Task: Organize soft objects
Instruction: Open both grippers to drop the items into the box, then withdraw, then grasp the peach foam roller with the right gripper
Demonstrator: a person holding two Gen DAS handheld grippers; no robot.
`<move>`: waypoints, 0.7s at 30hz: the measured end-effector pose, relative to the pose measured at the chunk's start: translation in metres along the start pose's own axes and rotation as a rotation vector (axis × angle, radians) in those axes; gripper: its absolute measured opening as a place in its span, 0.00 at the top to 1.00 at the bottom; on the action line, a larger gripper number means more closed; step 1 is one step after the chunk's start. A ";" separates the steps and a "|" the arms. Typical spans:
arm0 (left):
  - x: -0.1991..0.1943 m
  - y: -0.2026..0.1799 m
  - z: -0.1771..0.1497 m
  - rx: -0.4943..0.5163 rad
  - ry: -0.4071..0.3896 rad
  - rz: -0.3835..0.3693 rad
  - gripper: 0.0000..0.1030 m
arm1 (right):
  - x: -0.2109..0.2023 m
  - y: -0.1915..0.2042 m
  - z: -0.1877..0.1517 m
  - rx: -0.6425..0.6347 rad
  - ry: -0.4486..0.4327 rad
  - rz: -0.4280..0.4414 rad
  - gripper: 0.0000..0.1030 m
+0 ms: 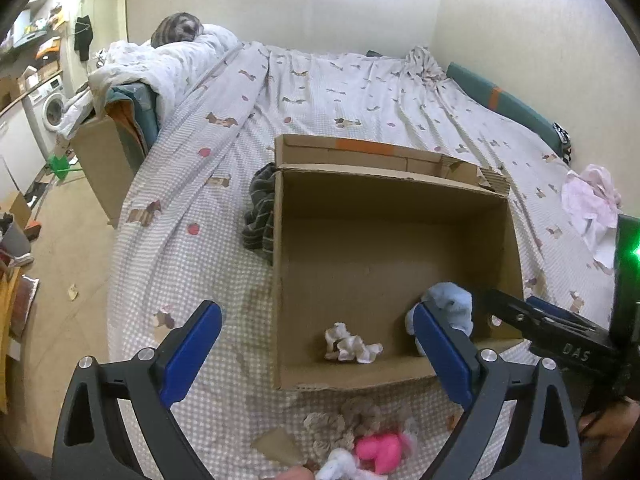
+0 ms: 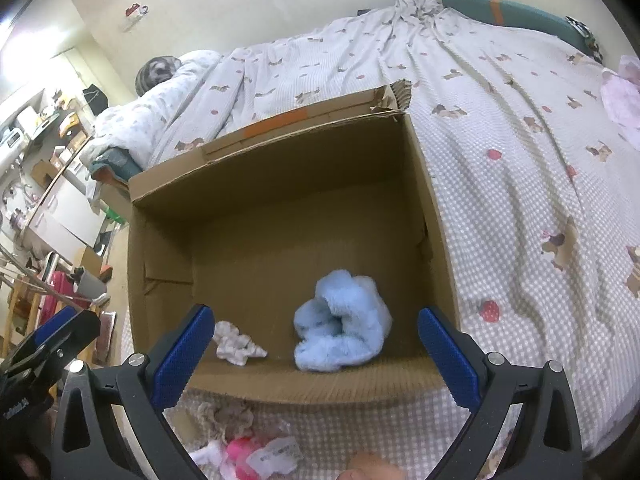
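Note:
An open cardboard box (image 1: 400,208) (image 2: 280,184) stands on the bed. Inside it lie a fluffy light blue soft item (image 2: 342,322) (image 1: 450,308) and a small crumpled white cloth (image 1: 350,344) (image 2: 236,344). My left gripper (image 1: 316,354) is open and empty above the box's near edge. My right gripper (image 2: 314,354) is open and empty just above the blue item; it also shows at the right of the left wrist view. In front of the box lie a pink soft item (image 1: 378,450) (image 2: 238,454), a beige crochet piece (image 1: 348,420) (image 2: 224,414) and a white item (image 1: 336,466).
A dark striped garment (image 1: 260,212) lies against the box's left side. A pale pink cloth (image 1: 592,204) (image 2: 622,96) lies at the bed's right. A bundled duvet (image 1: 160,64) is at the bed's far left. The floor with clutter and a washing machine (image 1: 50,108) lies left.

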State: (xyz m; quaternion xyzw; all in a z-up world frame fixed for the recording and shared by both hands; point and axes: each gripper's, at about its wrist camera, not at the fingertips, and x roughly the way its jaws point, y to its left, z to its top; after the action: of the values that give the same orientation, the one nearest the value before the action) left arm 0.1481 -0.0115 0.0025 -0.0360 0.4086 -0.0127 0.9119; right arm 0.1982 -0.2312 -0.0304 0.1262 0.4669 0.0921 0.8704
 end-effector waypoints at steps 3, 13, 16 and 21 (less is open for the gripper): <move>-0.006 0.003 -0.004 -0.007 0.001 0.009 0.07 | -0.009 -0.002 -0.004 0.004 -0.007 0.006 0.00; -0.024 0.012 -0.028 -0.008 0.021 0.044 0.07 | -0.021 -0.012 -0.024 0.029 0.044 0.007 0.00; -0.022 0.017 -0.036 -0.003 0.050 0.079 0.07 | -0.024 -0.010 -0.035 -0.011 0.065 -0.004 0.00; -0.015 0.034 -0.051 -0.009 0.104 0.099 0.07 | -0.023 -0.015 -0.052 -0.050 0.136 -0.007 0.00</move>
State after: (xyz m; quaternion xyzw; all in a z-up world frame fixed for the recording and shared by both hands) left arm 0.1004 0.0202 -0.0227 -0.0189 0.4566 0.0324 0.8889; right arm 0.1422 -0.2449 -0.0443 0.0962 0.5229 0.1094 0.8399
